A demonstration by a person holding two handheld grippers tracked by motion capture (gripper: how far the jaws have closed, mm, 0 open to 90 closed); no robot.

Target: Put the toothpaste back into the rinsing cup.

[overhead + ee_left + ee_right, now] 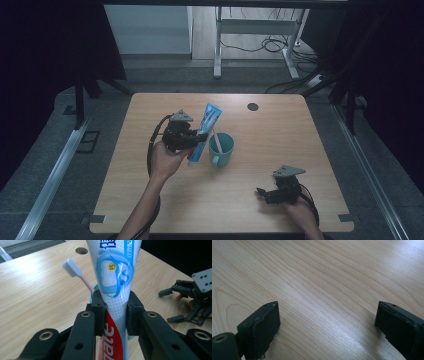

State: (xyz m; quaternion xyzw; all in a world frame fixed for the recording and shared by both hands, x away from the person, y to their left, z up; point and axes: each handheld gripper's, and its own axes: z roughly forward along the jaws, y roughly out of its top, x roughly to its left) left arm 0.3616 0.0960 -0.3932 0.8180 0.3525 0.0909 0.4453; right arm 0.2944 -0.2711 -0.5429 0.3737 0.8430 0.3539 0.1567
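Teal cup [223,148] with a toothbrush [217,141] waits as the left tool [196,137] clamps the toothpaste tube [204,131] mid-body, tilted cupward, right tool [263,193] resting open-jawed on the table [280,130].

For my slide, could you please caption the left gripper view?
Left gripper clamps a toothpaste tube before a toothbrush.

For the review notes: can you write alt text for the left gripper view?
The left gripper clamps a toothpaste tube between its black jaws, above a teal cup holding a pink toothbrush. Behind lies a wooden table, with the right gripper resting at the right.
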